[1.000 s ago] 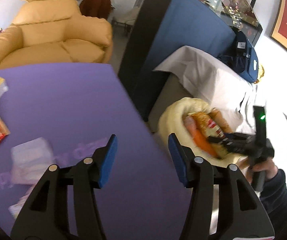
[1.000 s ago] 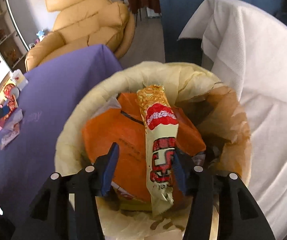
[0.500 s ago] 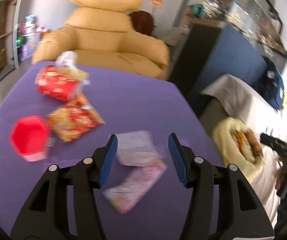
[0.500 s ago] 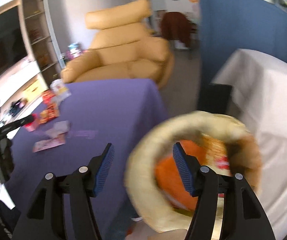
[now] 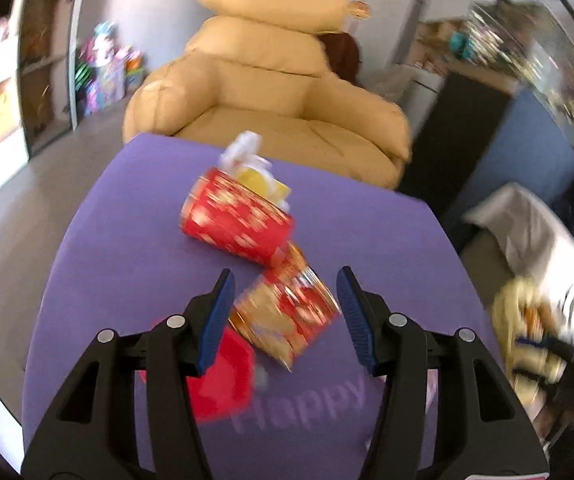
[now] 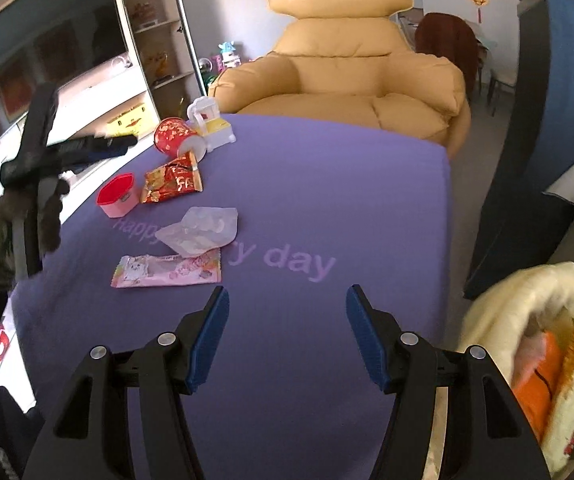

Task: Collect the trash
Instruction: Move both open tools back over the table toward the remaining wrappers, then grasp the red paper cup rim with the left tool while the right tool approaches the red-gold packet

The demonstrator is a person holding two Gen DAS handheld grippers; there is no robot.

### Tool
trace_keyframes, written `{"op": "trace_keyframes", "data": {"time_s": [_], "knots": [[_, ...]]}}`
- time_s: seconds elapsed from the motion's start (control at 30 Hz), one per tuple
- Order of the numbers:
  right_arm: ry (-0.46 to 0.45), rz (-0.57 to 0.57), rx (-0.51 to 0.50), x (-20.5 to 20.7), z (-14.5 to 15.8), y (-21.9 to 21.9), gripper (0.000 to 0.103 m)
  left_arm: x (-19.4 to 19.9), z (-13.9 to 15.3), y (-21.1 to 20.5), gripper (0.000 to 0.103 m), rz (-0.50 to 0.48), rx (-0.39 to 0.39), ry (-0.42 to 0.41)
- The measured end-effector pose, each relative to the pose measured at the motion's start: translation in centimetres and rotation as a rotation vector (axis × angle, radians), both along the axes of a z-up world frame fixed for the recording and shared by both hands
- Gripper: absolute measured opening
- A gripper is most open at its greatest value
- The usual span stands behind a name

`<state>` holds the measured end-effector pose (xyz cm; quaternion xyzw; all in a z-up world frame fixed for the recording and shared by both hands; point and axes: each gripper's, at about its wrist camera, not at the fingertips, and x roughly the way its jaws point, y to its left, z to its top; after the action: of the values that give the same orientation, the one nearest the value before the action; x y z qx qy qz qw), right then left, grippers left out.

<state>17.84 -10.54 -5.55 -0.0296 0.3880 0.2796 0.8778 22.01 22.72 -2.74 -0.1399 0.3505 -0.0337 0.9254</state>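
Observation:
My left gripper (image 5: 285, 292) is open and hovers over the purple table (image 5: 135, 248). A red-and-gold snack packet (image 5: 287, 316) lies on the cloth below, between its fingers and untouched. A red paper cup (image 5: 239, 220) lies on its side just beyond, and a small red tub (image 5: 227, 384) sits under the left finger. My right gripper (image 6: 287, 300) is open over bare cloth with nothing between its fingers. Ahead of it to the left lie a pink wrapper (image 6: 167, 270), a clear plastic bag (image 6: 201, 230), the snack packet (image 6: 173, 178), the tub (image 6: 117, 194) and the cup (image 6: 175, 136). The left gripper (image 6: 115, 144) shows at the left edge.
A lined trash bin (image 6: 527, 304) holding orange and yellow packets stands off the table's right corner. A white-and-yellow toy (image 6: 211, 122) sits behind the cup. A tan armchair (image 6: 347, 80) is past the table's far edge, with a dark blue cabinet (image 6: 567, 80) to the right.
Both grippers swung left, from the bin to the table. The right one left the noodle packet in the bin and its jaws stand wider. The left one moved from the wrappers to the snack packet.

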Motion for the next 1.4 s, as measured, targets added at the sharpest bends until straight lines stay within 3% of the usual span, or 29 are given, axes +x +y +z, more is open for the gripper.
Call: {"op": "trace_keyframes", "data": {"time_s": [0.17, 0.27, 0.47, 0.53, 0.7, 0.83, 1.1, 1.2, 1.27, 1.33, 1.4], "knots": [[0.008, 0.0, 0.013, 1.2, -0.7, 1.0, 0.058, 4.6, -0.1, 4.3, 0.054, 0.085, -0.116, 0.009], [0.021, 0.0, 0.025, 1.9, -1.1, 1.5, 0.058, 7.1, -1.0, 5.9, 0.054, 0.039, -0.156, 0.044], [0.047, 0.003, -0.01, 2.8, -2.4, 2.4, 0.058, 7.6, -2.2, 5.0, 0.053, -0.058, -0.139, 0.089], [0.064, 0.009, -0.008, 3.0, -2.8, 2.6, 0.058, 6.9, -2.2, 4.1, 0.035, -0.084, -0.137, 0.093], [0.079, 0.027, 0.008, 2.5, -3.1, 3.0, 0.058, 4.8, -2.1, 1.5, 0.008, -0.131, -0.138, 0.104], [0.06, 0.047, 0.024, 1.8, -2.4, 3.5, 0.058, 3.1, -1.8, -1.2, 0.003, -0.191, -0.127, 0.097], [0.067, 0.091, 0.028, 1.4, -2.1, 5.0, 0.058, -1.5, -2.2, -5.4, 0.003, -0.3, -0.125, 0.122], [0.078, 0.084, 0.03, 1.6, -2.5, 5.1, 0.058, -3.1, -2.3, -6.6, 0.003, -0.326, -0.068, 0.113], [0.084, 0.074, 0.03, 1.7, -2.8, 4.9, 0.058, -3.6, -2.3, -7.3, 0.013, -0.34, -0.026, 0.097], [0.091, 0.061, 0.034, 1.7, -2.9, 4.5, 0.058, -3.6, -2.6, -7.9, 0.033, -0.344, -0.011, 0.088], [0.091, 0.056, 0.044, 1.5, -2.9, 4.2, 0.058, -3.4, -2.9, -8.2, 0.034, -0.341, -0.009, 0.086]]}}
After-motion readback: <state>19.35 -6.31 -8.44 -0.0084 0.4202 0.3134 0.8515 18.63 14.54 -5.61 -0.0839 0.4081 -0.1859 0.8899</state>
